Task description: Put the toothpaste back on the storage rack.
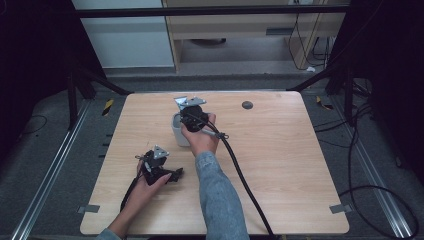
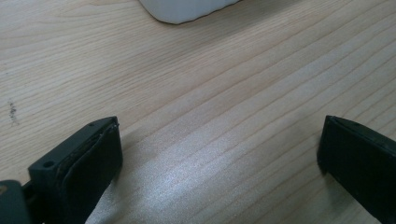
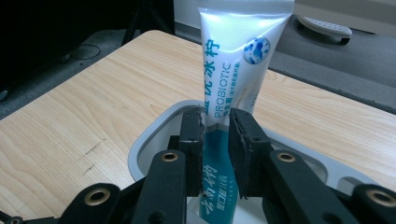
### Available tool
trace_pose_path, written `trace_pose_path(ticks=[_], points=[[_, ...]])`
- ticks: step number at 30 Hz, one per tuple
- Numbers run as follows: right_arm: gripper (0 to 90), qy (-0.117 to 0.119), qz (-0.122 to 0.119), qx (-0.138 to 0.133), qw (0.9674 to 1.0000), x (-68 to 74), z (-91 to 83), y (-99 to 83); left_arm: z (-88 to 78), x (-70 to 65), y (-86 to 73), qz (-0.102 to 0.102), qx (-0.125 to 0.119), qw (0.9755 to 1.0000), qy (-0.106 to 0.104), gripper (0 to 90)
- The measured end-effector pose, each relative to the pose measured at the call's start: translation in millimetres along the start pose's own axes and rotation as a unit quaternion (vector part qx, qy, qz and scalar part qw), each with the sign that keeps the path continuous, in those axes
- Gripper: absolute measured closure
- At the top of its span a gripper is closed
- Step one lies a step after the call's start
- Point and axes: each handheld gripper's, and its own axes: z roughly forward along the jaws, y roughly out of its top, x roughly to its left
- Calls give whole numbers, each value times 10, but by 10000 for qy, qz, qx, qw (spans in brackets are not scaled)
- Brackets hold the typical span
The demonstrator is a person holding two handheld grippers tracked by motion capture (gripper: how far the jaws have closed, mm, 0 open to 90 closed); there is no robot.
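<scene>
A white and teal toothpaste tube [image 3: 233, 56] stands upright in a pale grey cup [image 3: 149, 135], cap end down inside it. My right gripper [image 3: 215, 119] is shut on the tube's lower half, one pad pressing each flat side. From above, the right gripper [image 1: 192, 115] hangs over the cup [image 1: 177, 134] near the table's middle. My left gripper [image 1: 157, 164] rests on the wood nearer the front, left of the right forearm. Its jaws [image 2: 219, 140] stand wide open with bare wood between them, and the cup's base [image 2: 187, 9] lies a short way ahead.
A small dark round disc [image 1: 247, 105] lies on the wooden table [image 1: 290, 165] toward the back. The right gripper's black cable [image 1: 240, 172] trails across the table to the front edge. Dark frame legs and floor cables surround the table.
</scene>
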Motion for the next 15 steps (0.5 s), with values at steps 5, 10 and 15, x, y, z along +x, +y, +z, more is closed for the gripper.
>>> trace_pose_path(ticks=[5,10,15], points=[[754,-18,8,-12,10000,-17,-42,18,0,0,0,2,1,10000,0,0],[754,-25,-37,-22,10000,-20,-93,37,0,0,0,2,0,10000,3,0],[752,-75,-107,-6,9999,-46,-140,43,0,0,0,2,1,10000,2,0]])
